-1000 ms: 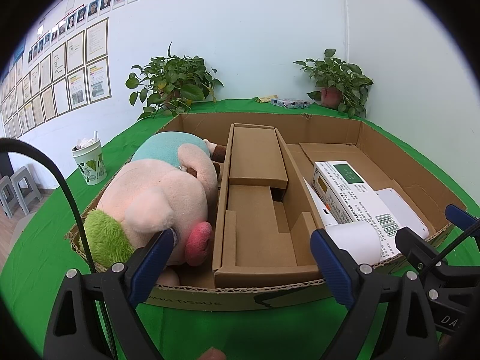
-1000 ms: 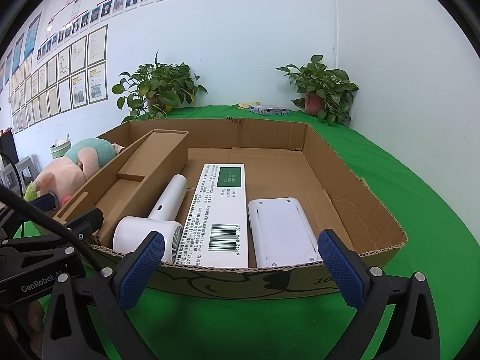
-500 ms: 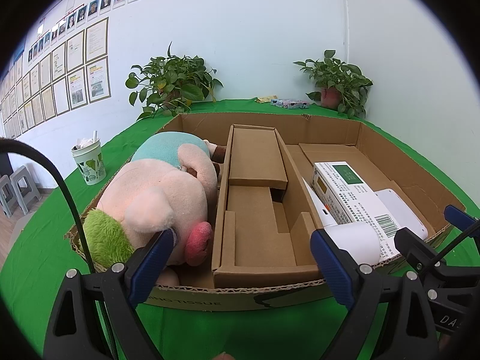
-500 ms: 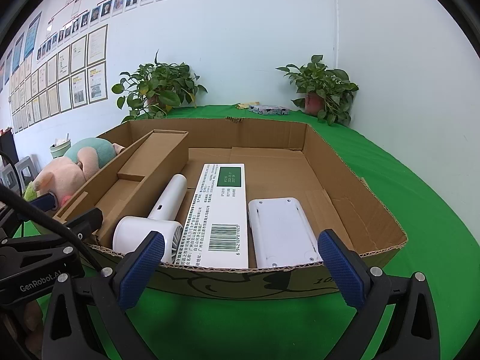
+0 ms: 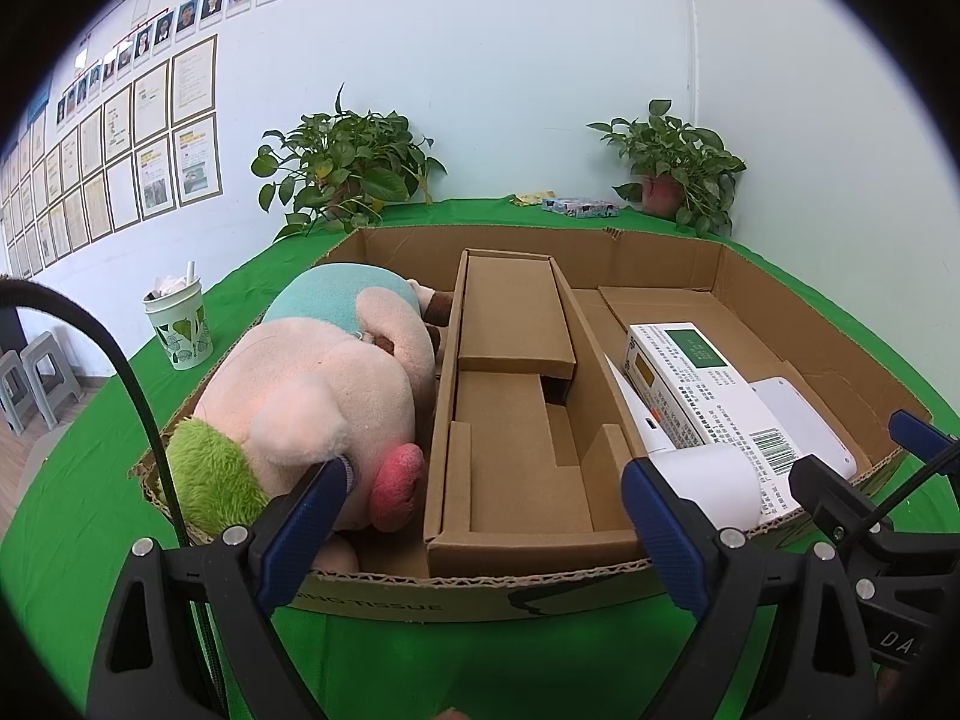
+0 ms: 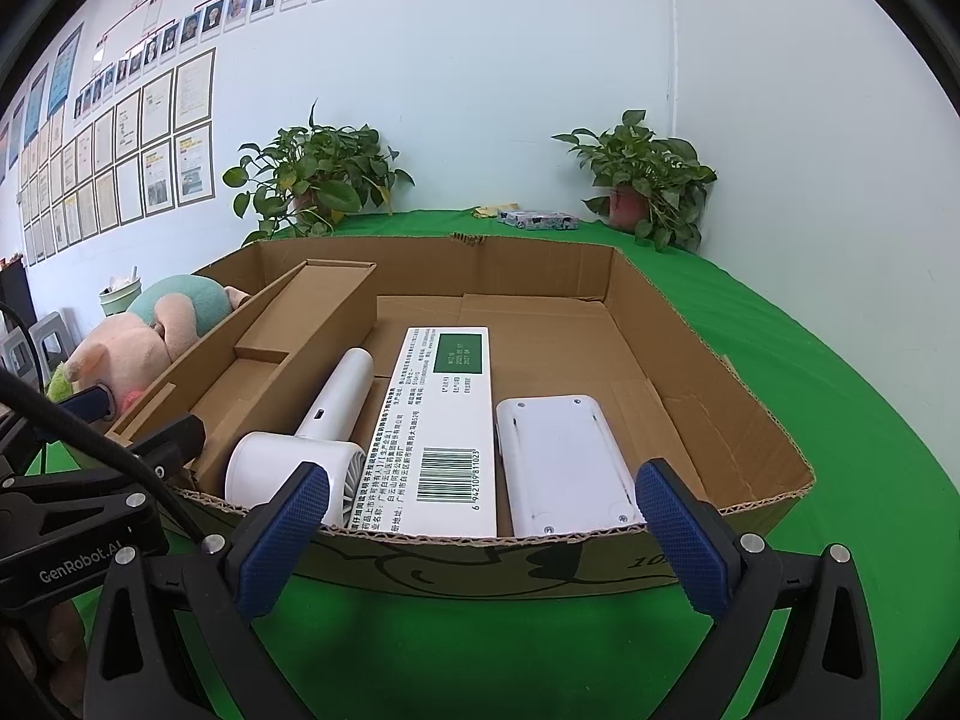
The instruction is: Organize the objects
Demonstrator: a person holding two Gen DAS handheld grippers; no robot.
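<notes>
A shallow cardboard box [image 5: 660, 252] [image 6: 690, 354] sits on the green tablecloth. In its left part lies a pink plush pig [image 5: 312, 396] [image 6: 138, 342] with a teal shirt. A cardboard insert [image 5: 516, 396] [image 6: 270, 354] fills the middle. To the right lie a white hair dryer [image 6: 318, 426] [image 5: 702, 474], a white medicine carton [image 6: 447, 420] [image 5: 708, 378] with a barcode, and a white flat device [image 6: 561, 462] [image 5: 798, 414]. My left gripper [image 5: 486, 534] hangs open before the box's near wall. My right gripper [image 6: 480, 534] is open too, with nothing held.
A paper cup [image 5: 179, 324] stands left of the box. Two potted plants [image 5: 342, 168] [image 5: 678, 162] and a small printed pack [image 5: 579, 207] sit along the back wall. Grey stools [image 5: 36, 378] are beyond the table's left edge.
</notes>
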